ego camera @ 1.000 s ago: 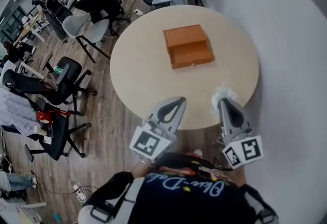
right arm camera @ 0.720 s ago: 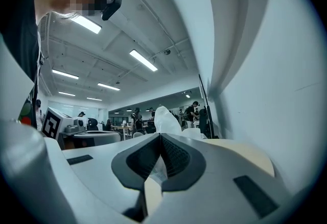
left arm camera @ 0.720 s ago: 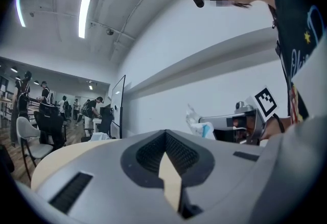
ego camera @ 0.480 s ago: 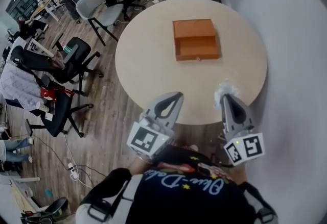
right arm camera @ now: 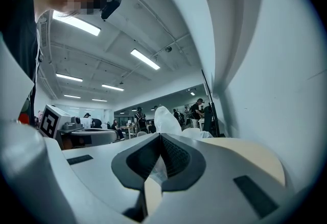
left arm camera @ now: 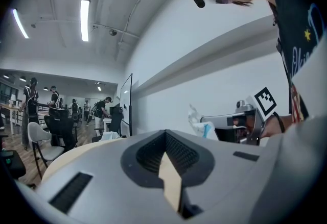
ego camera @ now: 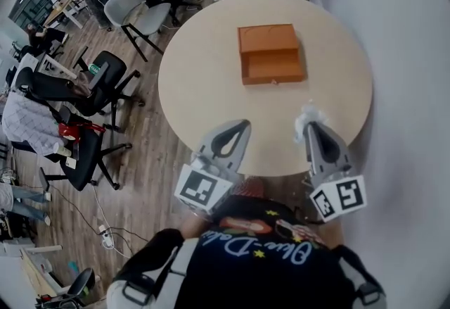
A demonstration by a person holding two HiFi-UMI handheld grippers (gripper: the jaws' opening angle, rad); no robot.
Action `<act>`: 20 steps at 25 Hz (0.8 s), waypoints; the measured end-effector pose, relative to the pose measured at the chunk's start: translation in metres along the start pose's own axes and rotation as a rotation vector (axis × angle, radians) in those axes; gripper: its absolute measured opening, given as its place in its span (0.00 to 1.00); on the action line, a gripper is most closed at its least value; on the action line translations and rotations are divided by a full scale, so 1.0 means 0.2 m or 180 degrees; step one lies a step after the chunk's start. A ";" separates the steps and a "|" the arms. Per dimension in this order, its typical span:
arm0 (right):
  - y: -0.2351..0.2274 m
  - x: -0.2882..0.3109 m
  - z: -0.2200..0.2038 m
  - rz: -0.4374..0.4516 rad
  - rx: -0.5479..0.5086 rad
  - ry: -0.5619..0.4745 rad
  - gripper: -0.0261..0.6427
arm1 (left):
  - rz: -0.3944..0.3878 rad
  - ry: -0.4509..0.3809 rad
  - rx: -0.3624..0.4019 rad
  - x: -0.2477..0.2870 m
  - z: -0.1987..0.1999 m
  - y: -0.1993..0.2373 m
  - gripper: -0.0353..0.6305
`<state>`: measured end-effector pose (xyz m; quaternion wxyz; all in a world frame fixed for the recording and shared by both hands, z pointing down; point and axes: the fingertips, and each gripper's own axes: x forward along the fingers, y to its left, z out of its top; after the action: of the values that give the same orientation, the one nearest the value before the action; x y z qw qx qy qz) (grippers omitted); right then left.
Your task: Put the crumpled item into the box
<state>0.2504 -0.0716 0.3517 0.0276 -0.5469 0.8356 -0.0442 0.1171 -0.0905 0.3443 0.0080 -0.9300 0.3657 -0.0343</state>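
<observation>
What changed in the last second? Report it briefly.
Nothing was taken or released; only the head camera shifted slightly. The right tongs stay shut on the crumpled item over the table's near edge, the left tongs stay shut and empty, the box sits unmoved.

We see a round pale table [ego camera: 204, 82] in the upper middle of the frame, with an open orange box [ego camera: 271, 54] on its far half. Over the table's near edge our left gripper [ego camera: 238, 126] points inward at lower centre. To its right, our right gripper [ego camera: 310, 129] carries a white crumpled item [ego camera: 308, 116] at its tip. Black chairs [ego camera: 105, 82] stand at left.
</observation>
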 end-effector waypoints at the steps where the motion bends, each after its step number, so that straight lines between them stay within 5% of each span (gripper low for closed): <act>1: -0.02 0.02 0.01 -0.0002 -0.0021 0.0002 0.04 | -0.0008 -0.0018 0.0001 0.03 0.00 0.02 0.04; 20: -0.22 0.57 0.07 -0.0094 -0.0320 0.0147 0.04 | -0.0001 -0.0088 0.0089 0.39 -0.04 0.46 0.04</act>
<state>0.2457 -0.1947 0.3433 -0.0198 -0.5588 0.8289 -0.0151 0.1117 -0.2110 0.3523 0.0260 -0.9303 0.3650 -0.0265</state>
